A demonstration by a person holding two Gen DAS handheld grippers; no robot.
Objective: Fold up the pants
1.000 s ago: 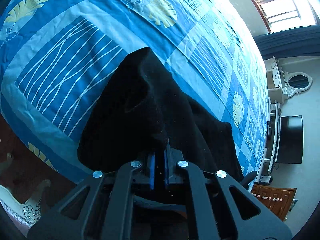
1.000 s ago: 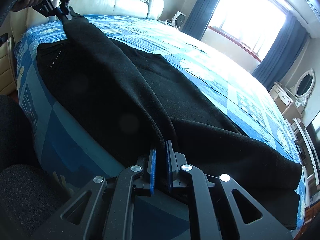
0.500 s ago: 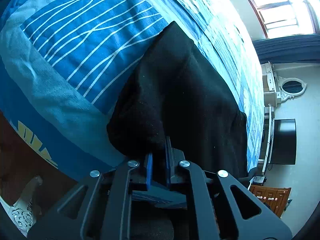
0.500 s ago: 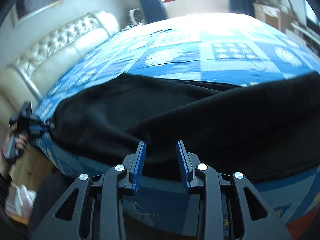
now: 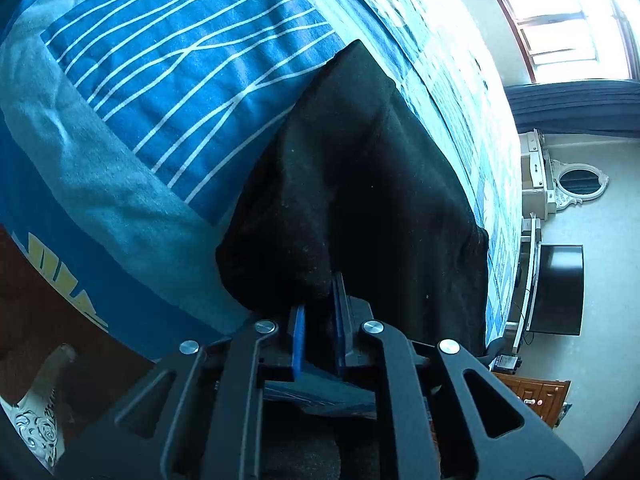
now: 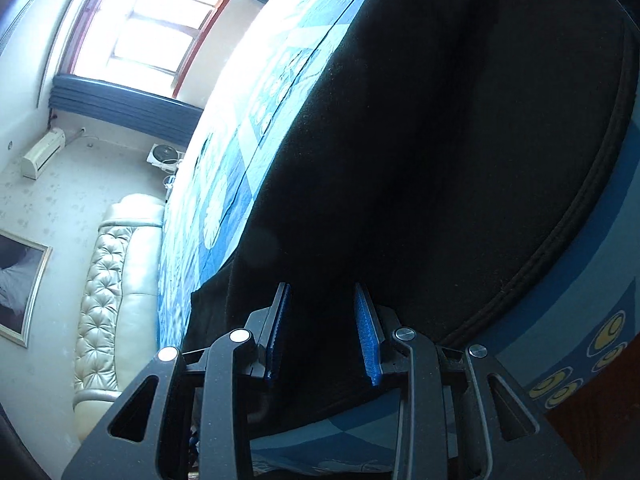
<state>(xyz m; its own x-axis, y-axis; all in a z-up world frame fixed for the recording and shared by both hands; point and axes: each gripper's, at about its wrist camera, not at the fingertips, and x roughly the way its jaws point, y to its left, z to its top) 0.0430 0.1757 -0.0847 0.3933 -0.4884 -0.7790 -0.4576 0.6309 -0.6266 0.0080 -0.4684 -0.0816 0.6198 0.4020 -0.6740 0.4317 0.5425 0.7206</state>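
Nearest in the left wrist view: left hand-held gripper [image 5: 320, 300], blue pads a small way apart with a fold of the black pants [image 5: 360, 184] hanging between them; cannot tell whether clamped or released. Just beyond, pants spread flat along the near edge of the bed [image 5: 120, 140], on a blue bedspread with white line panels, 1 corner pointing up toward the middle of the mattress. Farther off, past the bed's end: black television [image 5: 558, 290], oval mirror [image 5: 582, 180], bright window [image 5: 560, 20].

Nearest in the right wrist view: right hand-held gripper [image 6: 322, 336], jaws wide apart, gripping nothing, blue pads hovering over the pants [image 6: 460, 160]. Stitched hem [image 6: 580, 208] curving along the right, close to the bed [image 6: 248, 120] edge. Beyond: tufted cream headboard [image 6: 108, 288], framed picture [image 6: 20, 288], small fan [image 6: 164, 156], wall air conditioner [image 6: 42, 154], window [image 6: 156, 36] farthest.
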